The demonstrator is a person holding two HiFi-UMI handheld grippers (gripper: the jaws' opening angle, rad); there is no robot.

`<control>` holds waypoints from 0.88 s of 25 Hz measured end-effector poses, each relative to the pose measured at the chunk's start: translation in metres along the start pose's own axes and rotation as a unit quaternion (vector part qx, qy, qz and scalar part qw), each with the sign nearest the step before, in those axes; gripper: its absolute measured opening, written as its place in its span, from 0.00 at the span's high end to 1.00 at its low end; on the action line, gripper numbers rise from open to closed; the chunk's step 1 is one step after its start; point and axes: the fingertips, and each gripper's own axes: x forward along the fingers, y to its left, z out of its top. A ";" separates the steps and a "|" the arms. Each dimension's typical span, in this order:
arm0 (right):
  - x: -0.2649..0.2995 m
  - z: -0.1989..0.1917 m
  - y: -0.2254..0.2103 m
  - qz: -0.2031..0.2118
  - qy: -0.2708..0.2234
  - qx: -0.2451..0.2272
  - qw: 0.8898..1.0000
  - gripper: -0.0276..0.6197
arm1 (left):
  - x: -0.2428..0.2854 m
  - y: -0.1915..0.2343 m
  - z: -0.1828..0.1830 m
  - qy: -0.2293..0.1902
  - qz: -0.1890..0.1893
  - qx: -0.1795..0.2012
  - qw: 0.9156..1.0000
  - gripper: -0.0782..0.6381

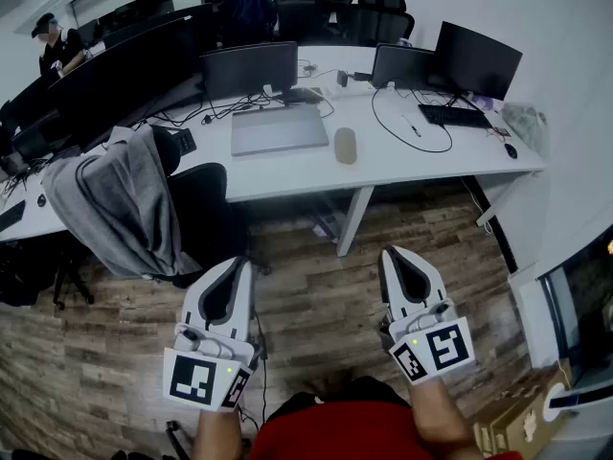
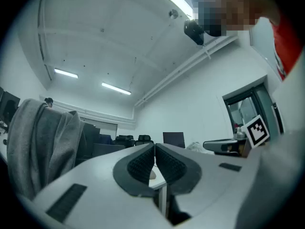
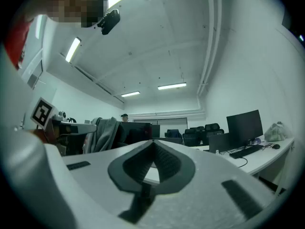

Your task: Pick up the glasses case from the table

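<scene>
A beige oval glasses case (image 1: 345, 145) lies on the white table (image 1: 412, 156), just right of a closed grey laptop (image 1: 279, 128). Both grippers hang low over the wooden floor, well short of the table. My left gripper (image 1: 238, 263) is shut with nothing in it, its pads meeting at the tip (image 2: 154, 146). My right gripper (image 1: 390, 253) is also shut and empty, its jaws closed together (image 3: 153, 142). In the left gripper view a sliver of the glasses case (image 2: 153, 174) shows through the gap below the pads.
An office chair draped with a grey jacket (image 1: 120, 204) stands left of the table's leg (image 1: 353, 220). Monitors (image 1: 249, 70), a keyboard (image 1: 454, 116), a mouse (image 1: 510, 149) and cables lie on the table. A person (image 1: 57, 44) sits far left. A cardboard box (image 1: 522, 420) is at lower right.
</scene>
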 end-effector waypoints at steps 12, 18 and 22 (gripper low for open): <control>0.030 -0.003 -0.019 -0.012 0.003 -0.006 1.000 0.95 | 0.032 0.012 -0.017 -0.005 0.002 -0.023 1.000 0.87; 0.084 -0.029 -0.053 -0.011 0.017 -0.008 1.000 0.95 | 0.081 0.029 -0.030 -0.005 0.014 -0.017 1.000 0.87; 0.136 -0.057 -0.099 -0.018 0.024 -0.008 1.000 0.95 | 0.134 0.046 -0.047 -0.003 0.030 -0.009 0.999 0.87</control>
